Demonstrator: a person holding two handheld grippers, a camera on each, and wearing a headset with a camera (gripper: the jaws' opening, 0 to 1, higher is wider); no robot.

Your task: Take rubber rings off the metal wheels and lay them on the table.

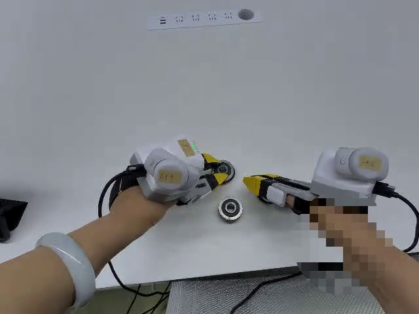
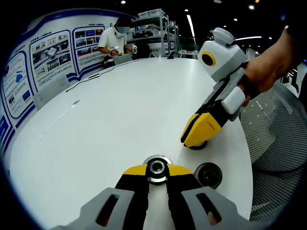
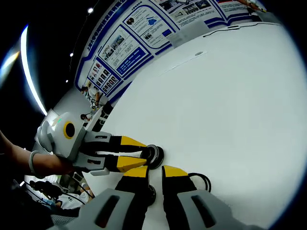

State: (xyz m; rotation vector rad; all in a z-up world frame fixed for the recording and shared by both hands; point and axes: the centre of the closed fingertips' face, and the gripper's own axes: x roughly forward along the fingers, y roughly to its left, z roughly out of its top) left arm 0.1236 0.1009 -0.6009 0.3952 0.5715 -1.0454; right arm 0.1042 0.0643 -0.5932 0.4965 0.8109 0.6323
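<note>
Near the table [image 1: 196, 98] front edge: left hand-held gripper [image 1: 216, 171] grips metal wheel [image 2: 157, 167], right hand-held gripper [image 1: 252, 184] narrowly parted; loose wheel [image 1: 230, 209] between; beyond, open.

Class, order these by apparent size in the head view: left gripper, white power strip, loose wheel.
1. left gripper, though nearest the camera
2. white power strip, though farthest away
3. loose wheel
</note>
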